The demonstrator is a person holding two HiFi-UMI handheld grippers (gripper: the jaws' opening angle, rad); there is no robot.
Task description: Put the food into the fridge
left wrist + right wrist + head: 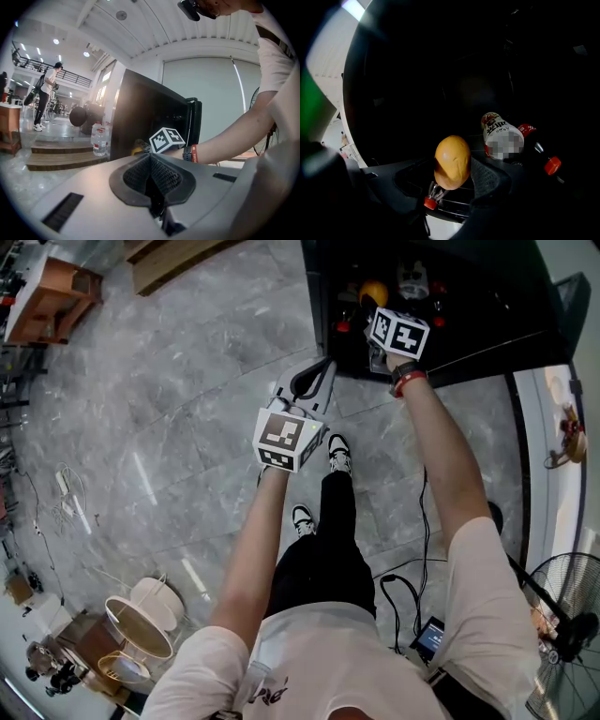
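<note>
Inside the dark fridge (487,306), reaching with a yellow-orange oval food (452,157).
Clamping it between the jaws of the right gripper (452,177), near two lying bottles (502,136); holding the left gripper (151,176) outside over the grey floor (169,409), jaws together on nothing.

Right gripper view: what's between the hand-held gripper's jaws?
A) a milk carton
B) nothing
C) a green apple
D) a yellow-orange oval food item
D: the yellow-orange oval food item is clamped between the pads of the right hand-held gripper, which reaches into the dark fridge.
</note>
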